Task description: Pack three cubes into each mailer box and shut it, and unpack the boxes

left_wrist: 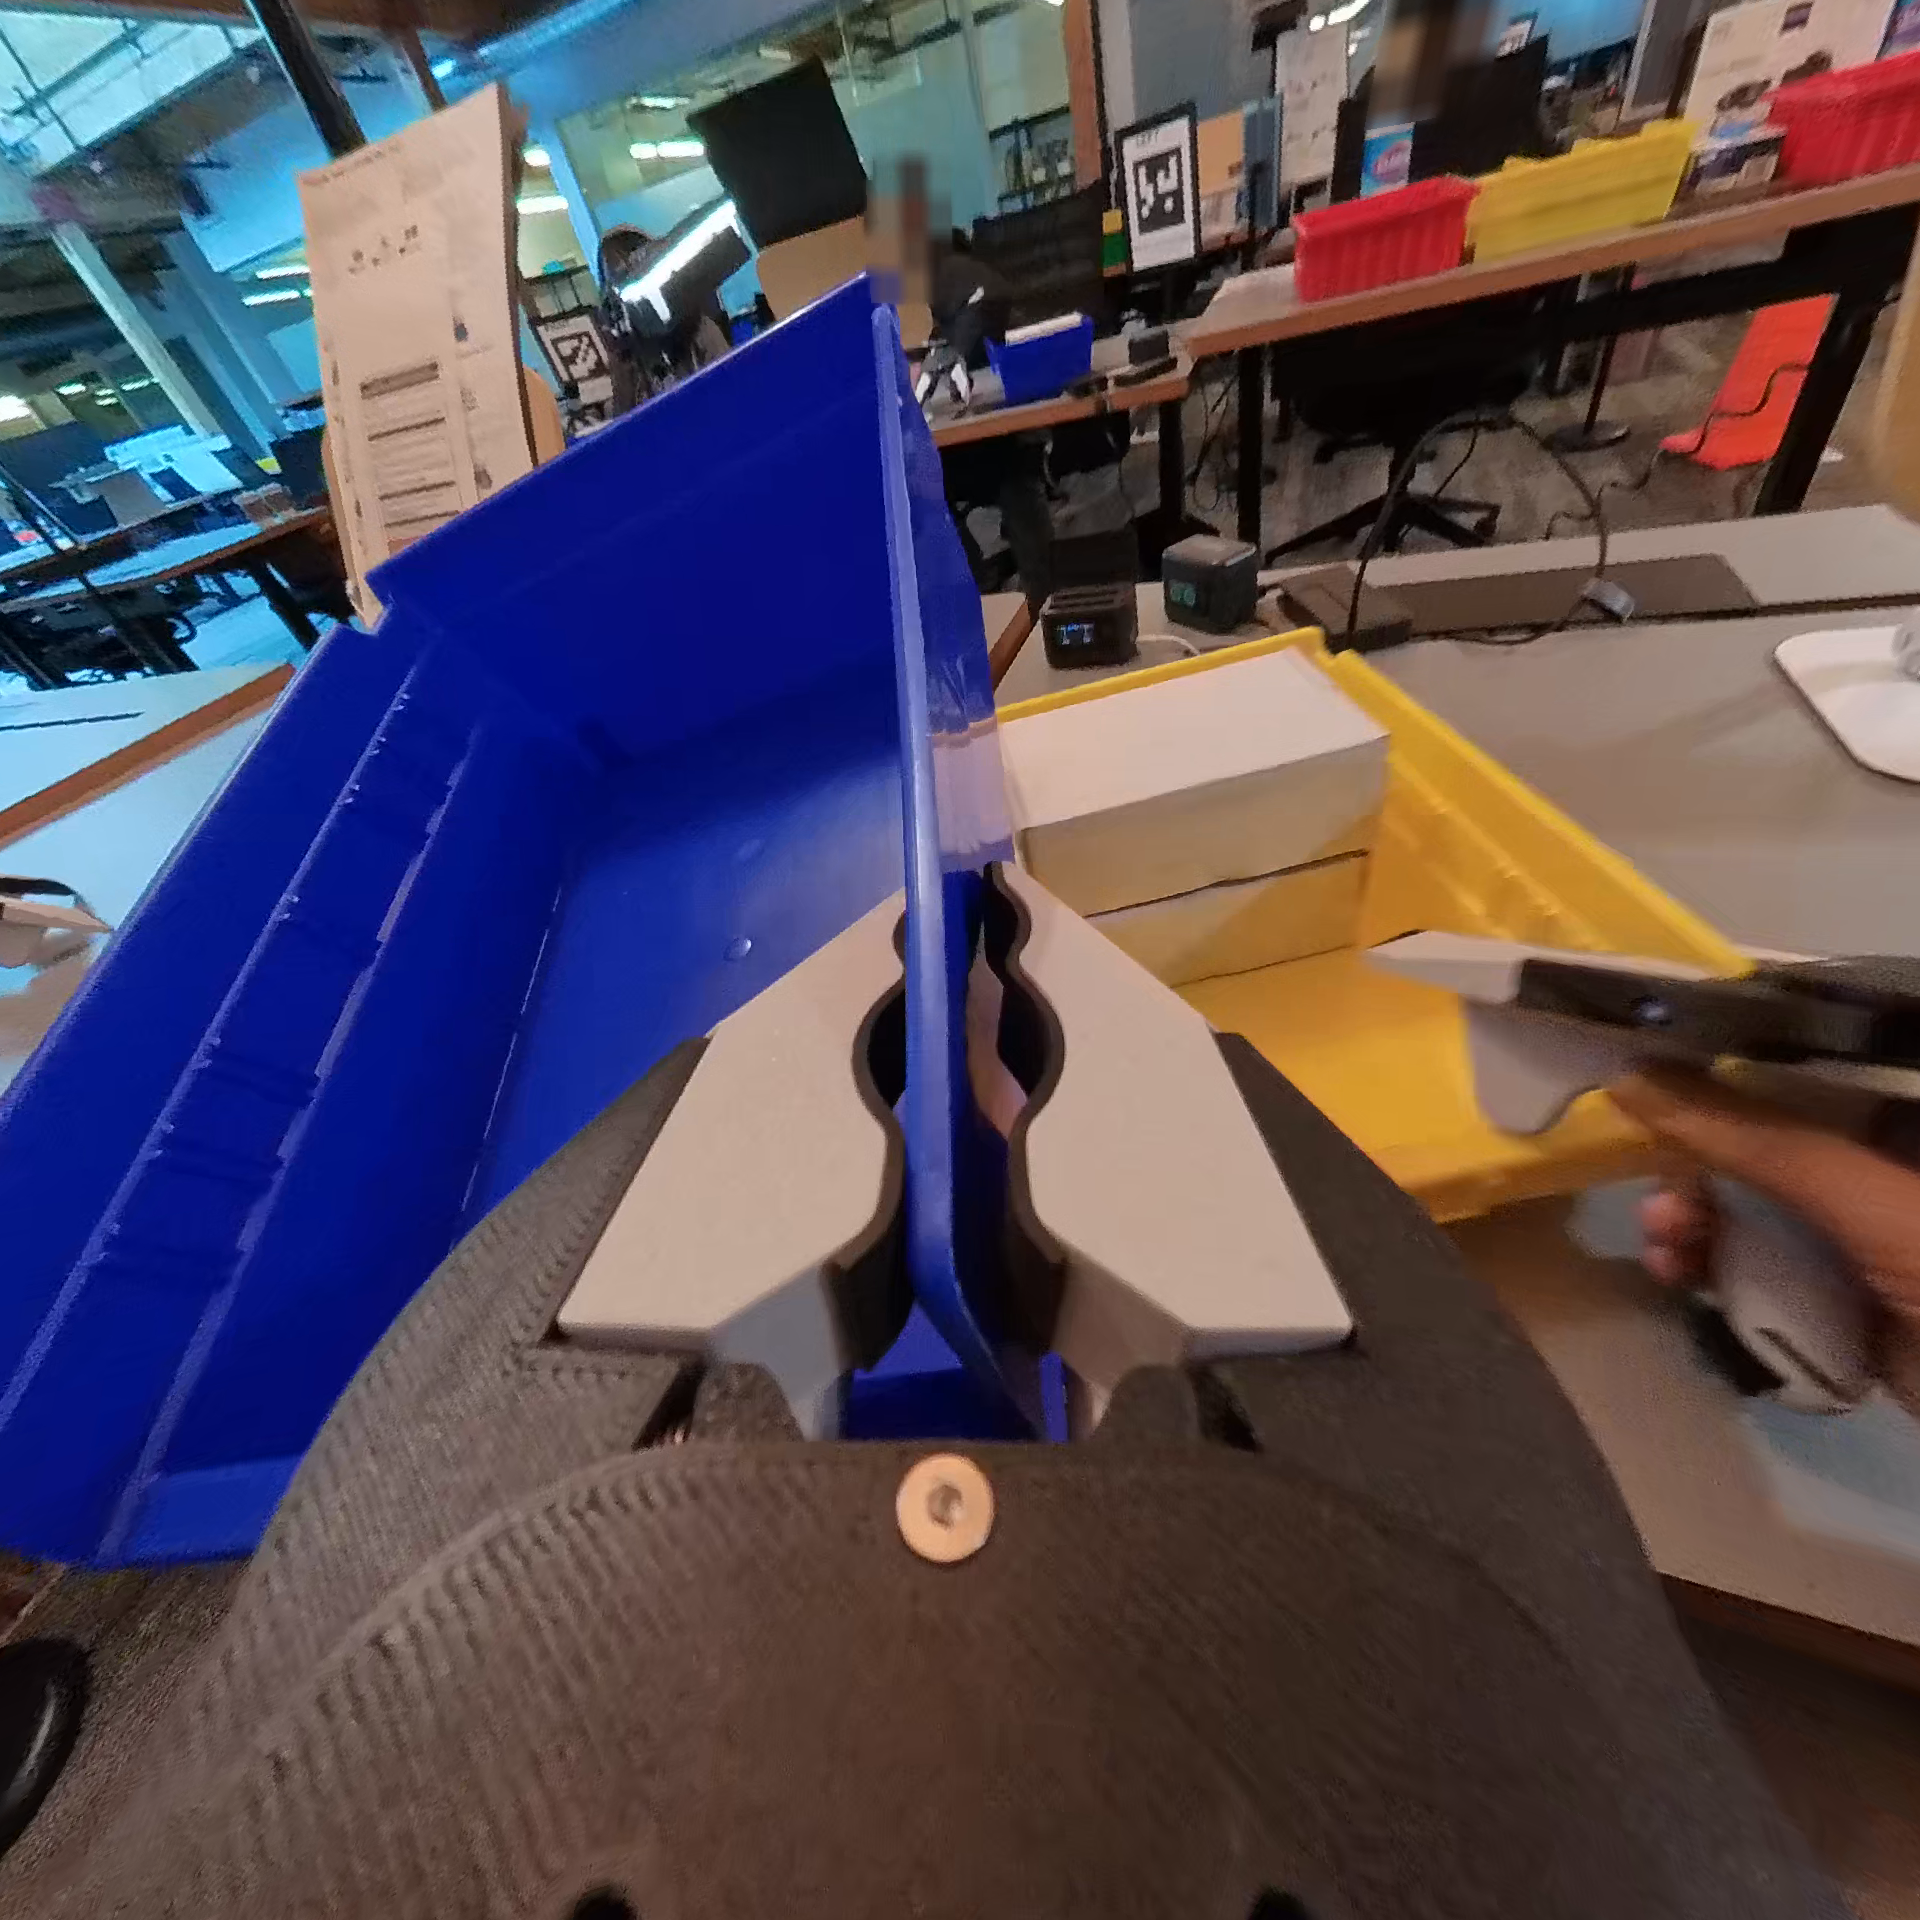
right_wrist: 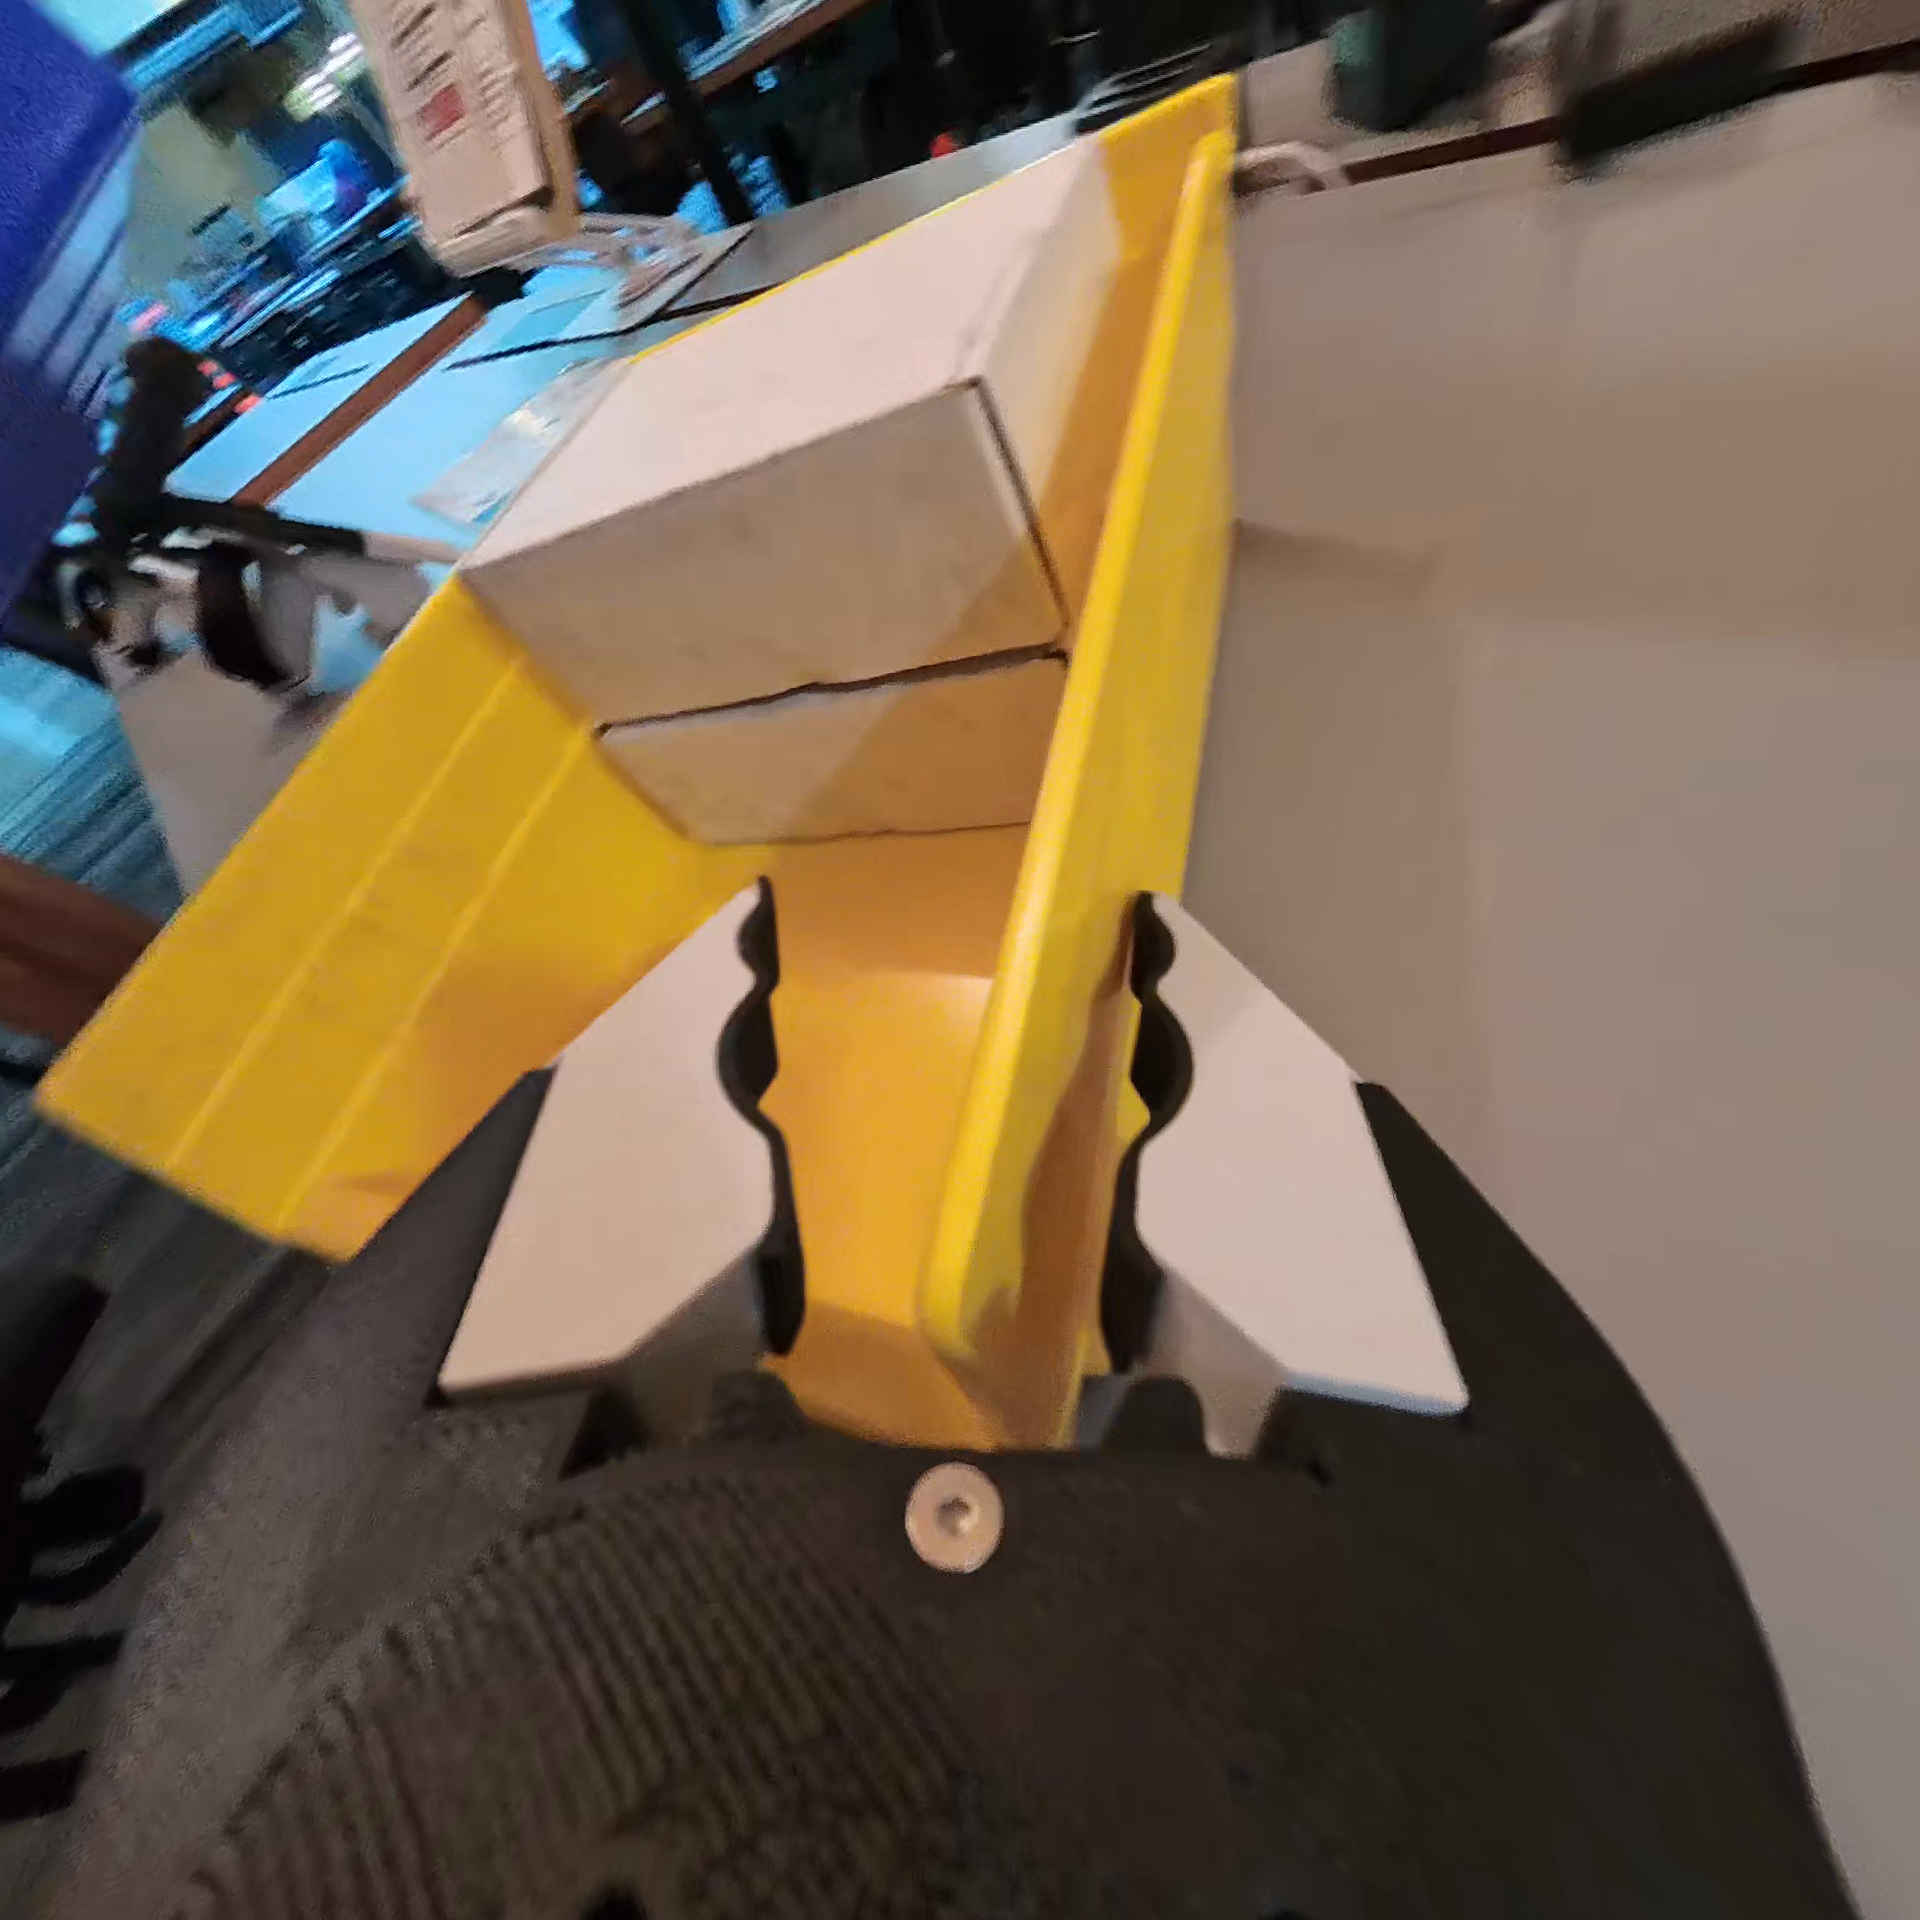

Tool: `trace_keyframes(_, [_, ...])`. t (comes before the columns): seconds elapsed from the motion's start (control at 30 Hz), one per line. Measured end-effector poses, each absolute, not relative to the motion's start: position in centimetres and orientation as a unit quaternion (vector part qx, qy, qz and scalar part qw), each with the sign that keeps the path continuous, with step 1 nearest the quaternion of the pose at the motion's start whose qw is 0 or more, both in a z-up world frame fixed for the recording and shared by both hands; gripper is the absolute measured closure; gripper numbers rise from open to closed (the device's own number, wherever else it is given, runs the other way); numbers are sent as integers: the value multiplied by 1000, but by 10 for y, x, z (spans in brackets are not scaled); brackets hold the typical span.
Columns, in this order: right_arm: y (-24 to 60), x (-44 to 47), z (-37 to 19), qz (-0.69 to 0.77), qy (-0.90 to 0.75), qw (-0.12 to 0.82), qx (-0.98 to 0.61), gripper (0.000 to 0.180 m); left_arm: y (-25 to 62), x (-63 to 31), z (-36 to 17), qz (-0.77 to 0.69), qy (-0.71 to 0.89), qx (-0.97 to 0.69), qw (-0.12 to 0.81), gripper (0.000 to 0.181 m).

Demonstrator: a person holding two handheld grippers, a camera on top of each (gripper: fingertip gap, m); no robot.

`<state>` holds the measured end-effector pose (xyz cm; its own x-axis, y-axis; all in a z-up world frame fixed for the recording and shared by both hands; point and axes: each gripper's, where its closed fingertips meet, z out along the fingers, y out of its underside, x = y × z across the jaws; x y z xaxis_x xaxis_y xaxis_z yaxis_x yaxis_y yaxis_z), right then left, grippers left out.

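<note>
My left gripper (left_wrist: pixel 951 888) is shut on the right wall of an empty blue bin (left_wrist: pixel 623 779), which sits tilted. Beside it on the right, a yellow bin (left_wrist: pixel 1507 862) holds two shut white mailer boxes stacked, the upper (left_wrist: pixel 1195 758) on the lower (left_wrist: pixel 1226 914). In the right wrist view, my right gripper (right_wrist: pixel 951 894) is open and straddles the yellow bin's right wall (right_wrist: pixel 1122 623). The wall rests against the right finger. The stacked boxes (right_wrist: pixel 790 520) lie just ahead. The right gripper also shows in the left wrist view (left_wrist: pixel 1455 1029), held by a hand. No cubes are in view.
The bins stand on a grey table (left_wrist: pixel 1662 790). A white flat object (left_wrist: pixel 1849 707) lies at its far right, and small black devices (left_wrist: pixel 1205 582) sit behind the yellow bin. A cardboard sign (left_wrist: pixel 416 343) stands behind the blue bin. Other tables with red and yellow bins (left_wrist: pixel 1382 234) are farther back.
</note>
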<state>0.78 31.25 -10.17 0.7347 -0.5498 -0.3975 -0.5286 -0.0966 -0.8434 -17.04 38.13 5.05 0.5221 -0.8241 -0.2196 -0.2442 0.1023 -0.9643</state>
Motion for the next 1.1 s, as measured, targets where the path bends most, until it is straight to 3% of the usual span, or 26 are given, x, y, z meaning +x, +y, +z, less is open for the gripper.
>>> trace_keyframes(0.17, [354, -37, -95, 67, 308, 565, -763, 93, 373, -178, 69, -242, 423, -608, 626, 176])
trace_keyframes(0.3, [326, -71, -64, 143, 179, 620, -751, 101, 357, -179, 81, -255, 439, -589, 629, 176])
trace_keyframes(0.43, [232, -57, -30, 154, 117, 690, -698, 100, 321, -174, 92, -296, 473, -564, 609, 176])
trace_keyframes(0.67, [18, 50, -42, -78, 168, 641, -744, 109, 165, -146, 103, -392, 599, -457, 528, 177])
trace_keyframes(0.93, [-233, 107, -11, -273, 336, 633, -642, 109, -46, -105, 65, -518, 738, -307, 304, 176])
trace_keyframes(1.1, [-338, 115, 24, -307, 433, 683, -502, 106, -130, -48, 16, -494, 785, -253, 273, 176])
